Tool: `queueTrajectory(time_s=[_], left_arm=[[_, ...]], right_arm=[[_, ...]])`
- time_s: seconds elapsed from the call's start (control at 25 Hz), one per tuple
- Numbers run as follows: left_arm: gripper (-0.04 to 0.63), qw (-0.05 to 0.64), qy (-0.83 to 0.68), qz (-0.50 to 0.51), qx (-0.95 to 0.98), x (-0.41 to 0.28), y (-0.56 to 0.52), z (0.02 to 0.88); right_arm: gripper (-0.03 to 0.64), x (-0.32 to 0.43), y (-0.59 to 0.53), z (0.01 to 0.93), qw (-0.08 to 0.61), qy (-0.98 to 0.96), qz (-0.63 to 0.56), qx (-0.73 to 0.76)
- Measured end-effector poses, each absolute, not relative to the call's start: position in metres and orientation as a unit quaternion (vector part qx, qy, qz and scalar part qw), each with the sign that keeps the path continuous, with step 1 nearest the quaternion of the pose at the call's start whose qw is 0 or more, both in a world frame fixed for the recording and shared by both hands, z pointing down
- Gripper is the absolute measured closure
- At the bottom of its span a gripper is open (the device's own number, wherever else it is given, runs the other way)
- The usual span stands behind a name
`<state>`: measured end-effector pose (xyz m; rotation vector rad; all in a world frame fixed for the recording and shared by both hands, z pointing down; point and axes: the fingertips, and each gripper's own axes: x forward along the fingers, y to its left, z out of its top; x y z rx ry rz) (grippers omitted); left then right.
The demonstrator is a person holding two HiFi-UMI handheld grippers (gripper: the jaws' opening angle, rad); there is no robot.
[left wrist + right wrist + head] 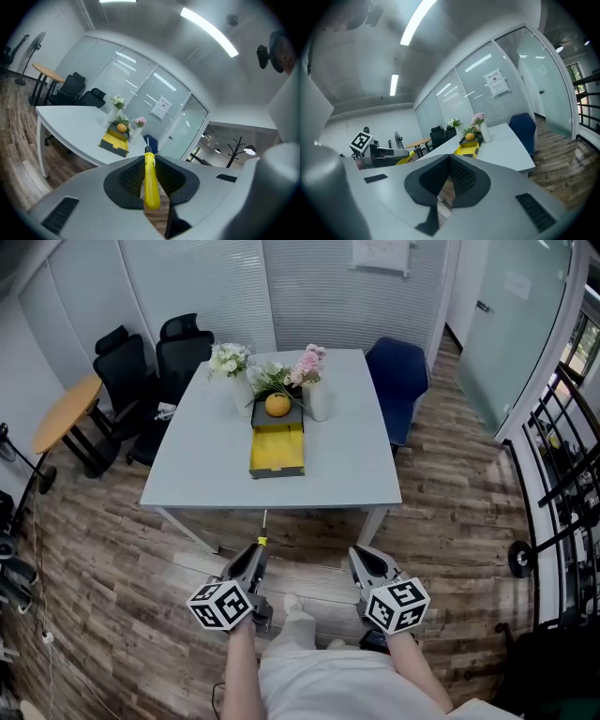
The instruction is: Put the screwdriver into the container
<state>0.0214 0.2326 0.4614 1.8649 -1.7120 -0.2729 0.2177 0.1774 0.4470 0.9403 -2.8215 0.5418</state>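
Observation:
My left gripper is shut on a screwdriver with a yellow handle; its thin metal shaft points toward the table's near edge. Both grippers hang over the wood floor, short of the table. The container is a yellow open box with dark sides, lying mid-table; it also shows in the left gripper view as the container and in the right gripper view as the container. My right gripper is shut, its jaws meeting at the tips with nothing between them.
The grey table also carries an orange in a dark tray behind the container, flower bunches and a white vase. Black office chairs stand at the left, a blue chair at the right.

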Motion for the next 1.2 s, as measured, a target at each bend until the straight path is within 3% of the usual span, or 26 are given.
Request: queueTrajectory(time_s=[0.28, 0.8, 1.2], left_arm=[[0.525, 0.308, -0.638, -0.107, 0.697, -0.01, 0.185, 0.48], [0.525, 0.367, -0.604, -0.084, 0.703, -0.144, 0.009, 0.514], [0.525, 0.399, -0.56, -0.056, 0.724, -0.204, -0.093, 0.541]], right_arm=[[0.601, 0.189, 0.128, 0.463, 0.073, -0.928, 0.184, 0.317], [0.601, 0.057, -0.033, 0.482, 0.104, -0.905, 0.213, 0.354], [0.601, 0.006, -0.117, 0.503, 0.118, -0.875, 0.232, 0.409]])
